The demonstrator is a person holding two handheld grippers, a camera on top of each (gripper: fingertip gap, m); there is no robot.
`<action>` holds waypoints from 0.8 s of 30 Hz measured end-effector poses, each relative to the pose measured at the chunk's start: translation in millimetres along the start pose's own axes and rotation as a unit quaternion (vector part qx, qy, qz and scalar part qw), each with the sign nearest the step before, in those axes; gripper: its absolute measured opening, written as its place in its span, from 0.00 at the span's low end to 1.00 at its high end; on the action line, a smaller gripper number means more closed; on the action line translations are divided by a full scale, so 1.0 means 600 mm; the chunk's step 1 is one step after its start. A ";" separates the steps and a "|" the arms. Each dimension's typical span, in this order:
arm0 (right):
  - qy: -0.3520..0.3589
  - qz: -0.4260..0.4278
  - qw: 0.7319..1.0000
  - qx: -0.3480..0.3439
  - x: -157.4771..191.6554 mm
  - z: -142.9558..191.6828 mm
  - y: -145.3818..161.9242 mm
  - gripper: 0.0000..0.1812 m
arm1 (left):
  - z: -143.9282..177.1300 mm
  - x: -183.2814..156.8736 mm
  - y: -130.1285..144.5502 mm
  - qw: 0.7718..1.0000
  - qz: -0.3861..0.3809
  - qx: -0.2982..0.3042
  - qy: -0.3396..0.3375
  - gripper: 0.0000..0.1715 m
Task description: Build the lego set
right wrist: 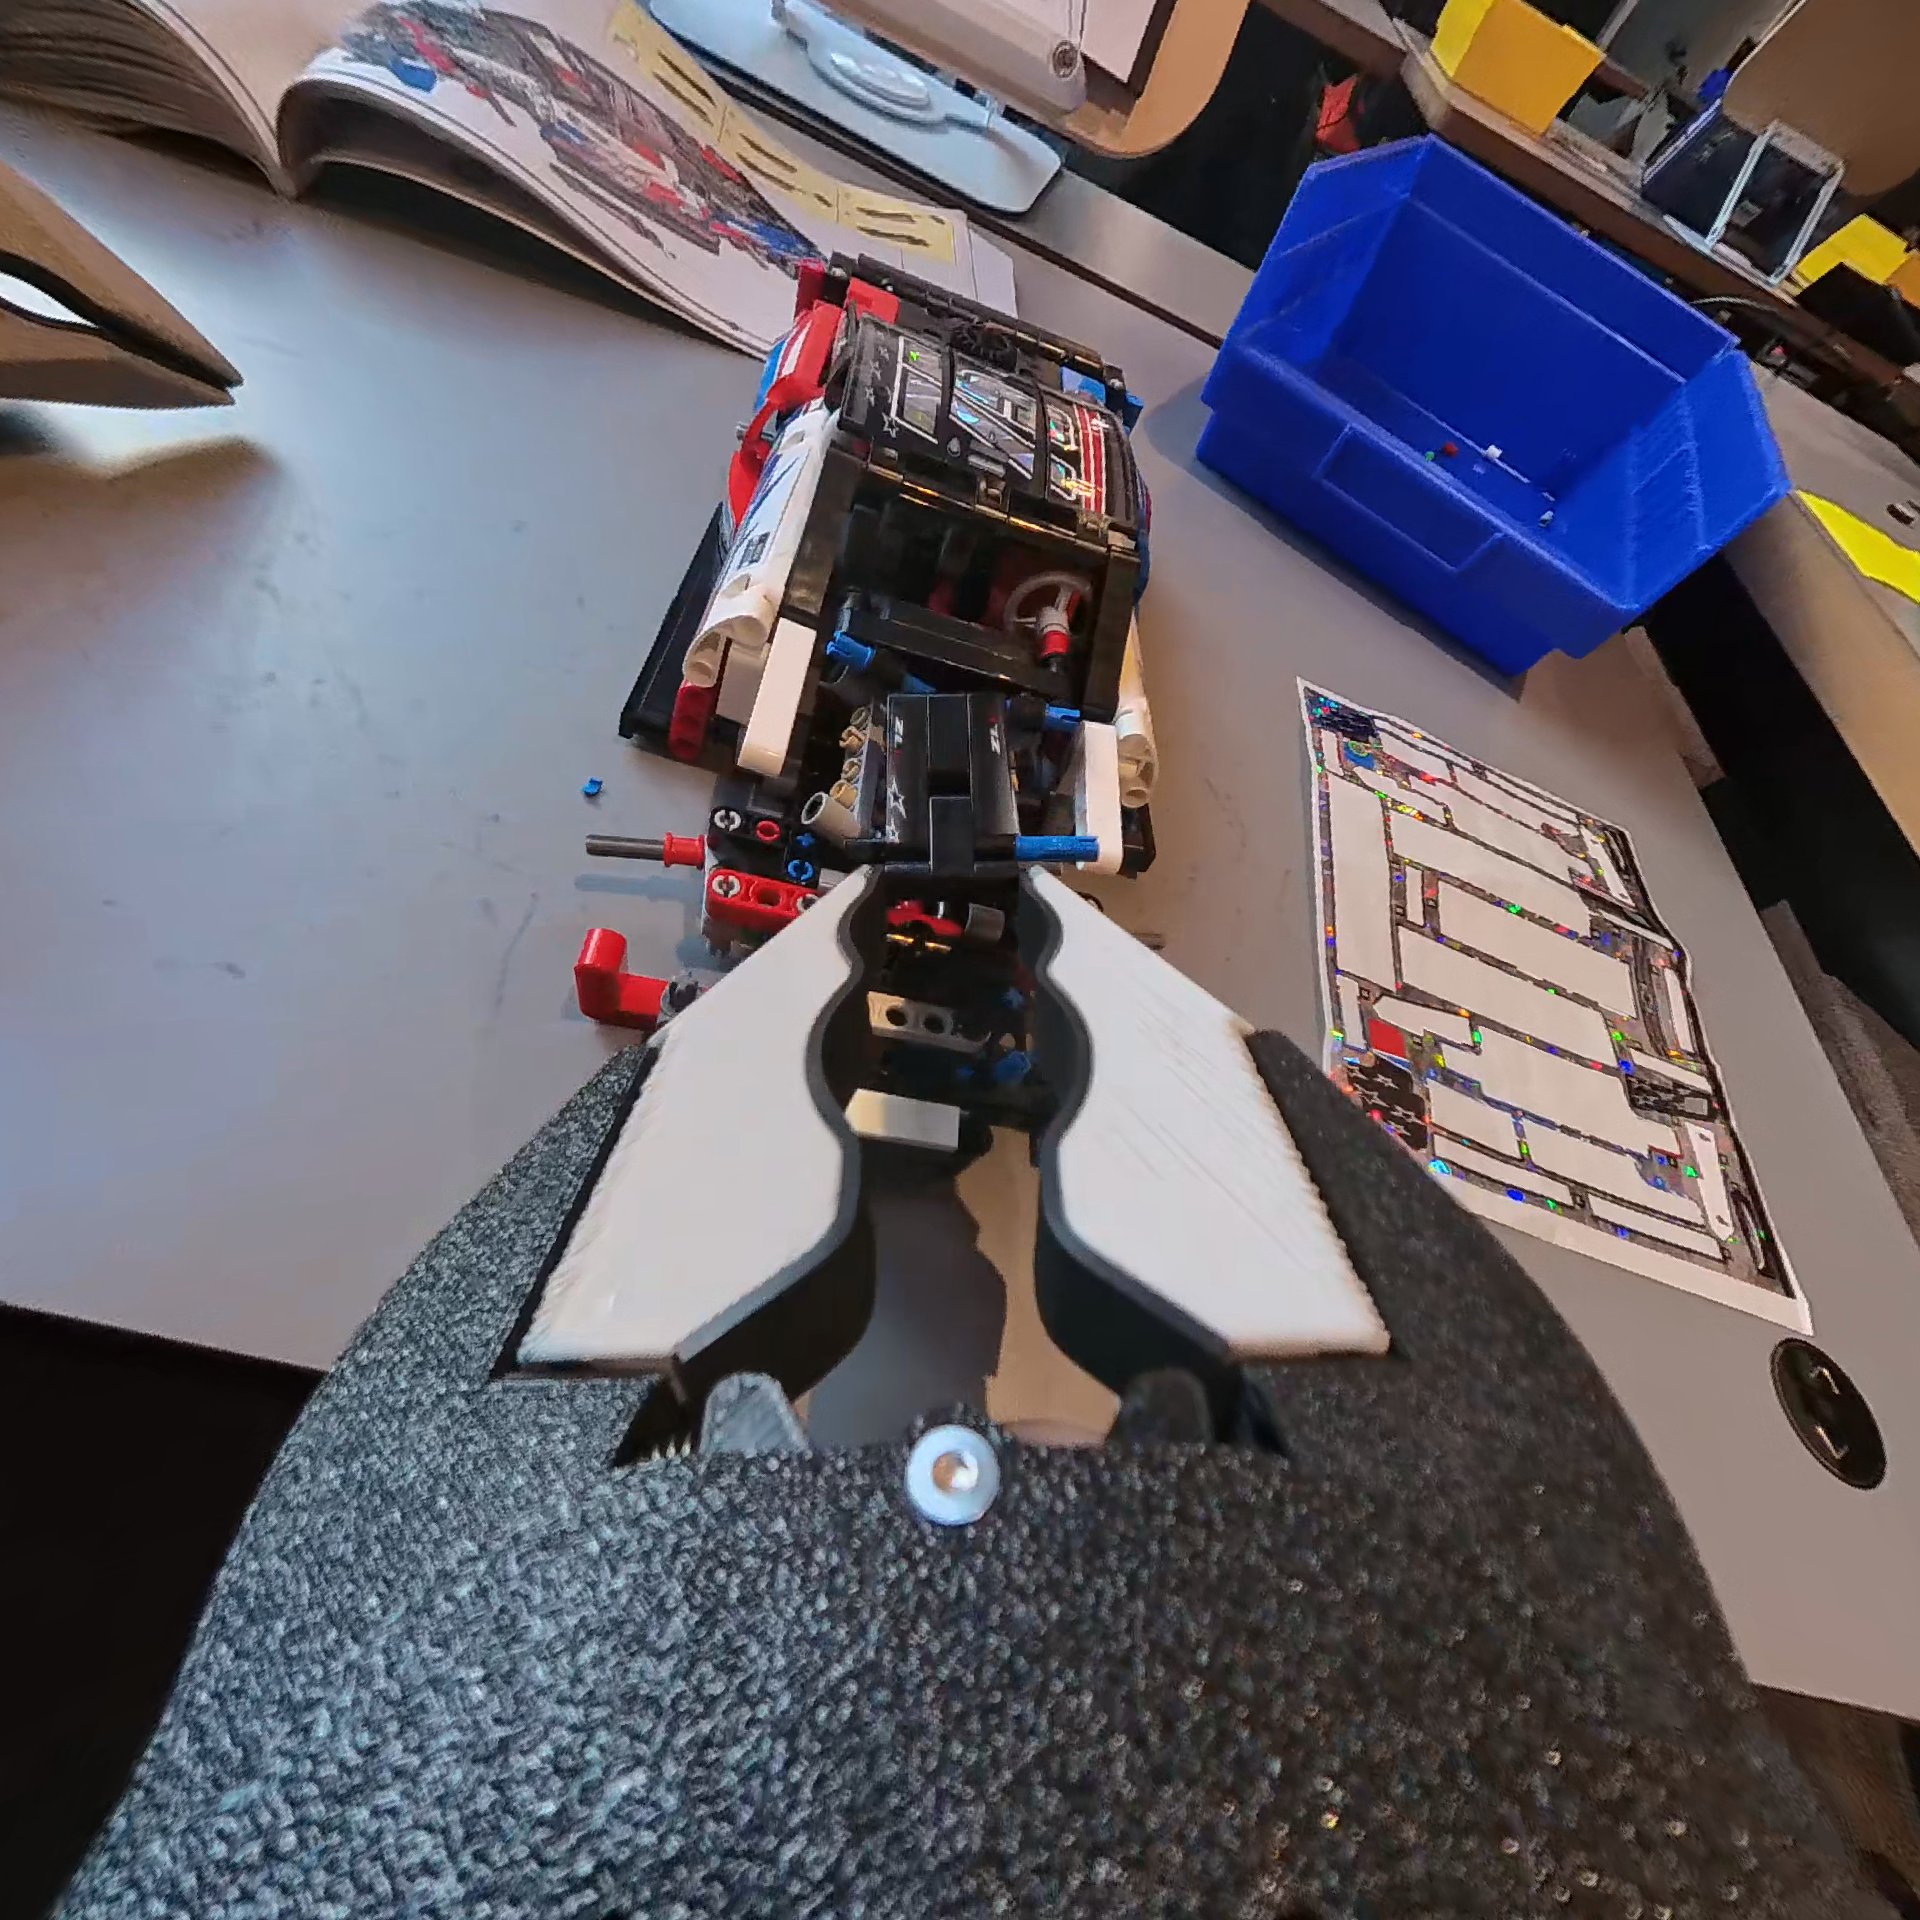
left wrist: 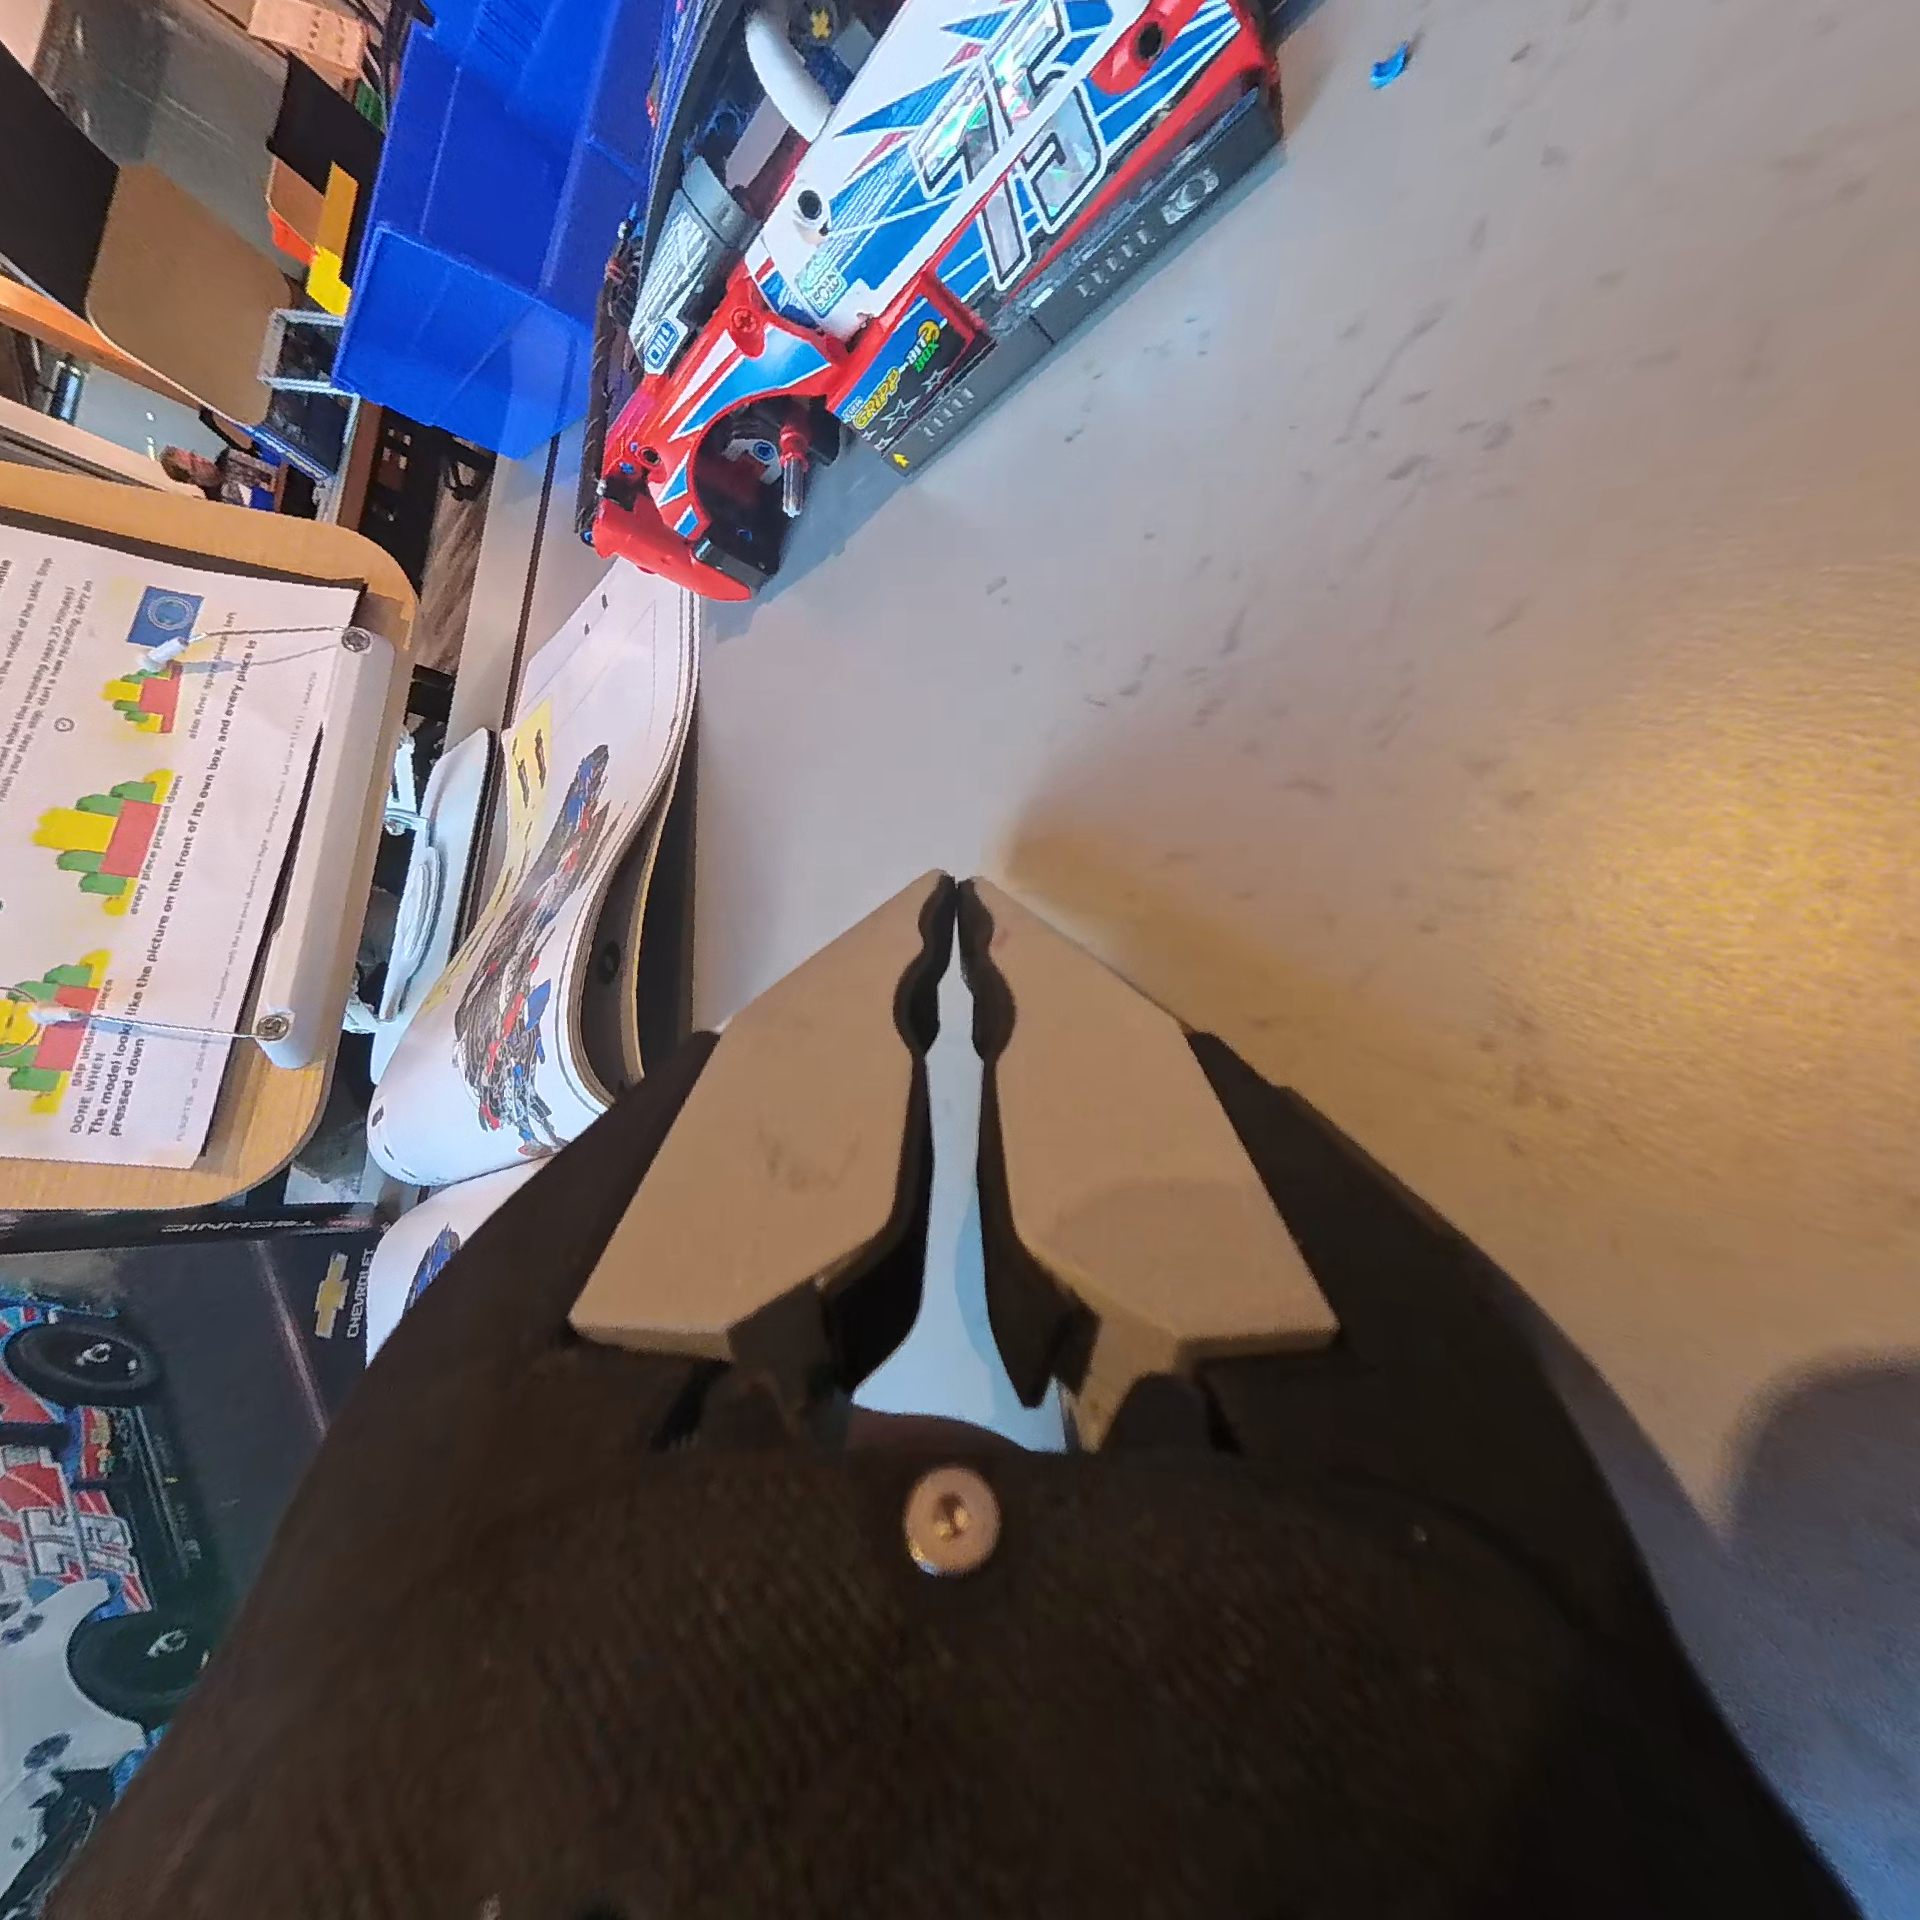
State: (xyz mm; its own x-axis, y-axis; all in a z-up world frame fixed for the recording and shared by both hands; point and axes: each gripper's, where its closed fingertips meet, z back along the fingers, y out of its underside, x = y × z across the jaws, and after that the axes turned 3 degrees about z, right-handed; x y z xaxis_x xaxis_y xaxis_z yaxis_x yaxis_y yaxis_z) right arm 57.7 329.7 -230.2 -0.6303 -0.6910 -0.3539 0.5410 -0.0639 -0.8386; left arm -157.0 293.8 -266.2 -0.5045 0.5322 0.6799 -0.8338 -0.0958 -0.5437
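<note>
The red, white and blue lego car (right wrist: pixel 914 540) stands on the grey table (right wrist: pixel 312 727), its open front end towards me. My right gripper (right wrist: pixel 945 878) is closed part way, its fingertips on either side of a black stickered hood panel (right wrist: pixel 945 769) at the car's front. My left gripper (left wrist: pixel 956 883) is shut and empty above bare table, well short of the car (left wrist: pixel 914 260). One of its fingers (right wrist: pixel 114 353) shows at the left edge of the right wrist view.
A red L-shaped piece (right wrist: pixel 613 982), a red axle pin (right wrist: pixel 665 847) and a tiny blue piece (right wrist: pixel 590 787) lie left of the car. A sticker sheet (right wrist: pixel 1507 987) and a blue bin (right wrist: pixel 1486 395) are on the right. The open instruction booklet (right wrist: pixel 520 135) lies behind. The tips of one gripper are about 25 centimeters away from the tips of the other. About 8 centimeters separates my right fingertips from the tiny blue piece (right wrist: pixel 590 787). My left wrist view (left wrist: pixel 1386 63) looks at it from another angle.
</note>
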 end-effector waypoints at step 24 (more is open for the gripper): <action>-0.018 -0.030 0.999 0.004 0.001 -0.008 0.003 0.15 | 0.000 0.001 0.000 1.000 -0.003 -0.001 -0.002 0.00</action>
State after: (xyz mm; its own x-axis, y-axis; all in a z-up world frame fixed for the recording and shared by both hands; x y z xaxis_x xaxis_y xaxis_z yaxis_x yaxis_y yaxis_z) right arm 55.8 332.5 -234.0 -0.6407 -0.7118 -0.2878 0.5071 -0.1109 -0.8547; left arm -157.5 294.0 -266.0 -0.5003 0.5288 0.6857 -0.8367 -0.0916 -0.5399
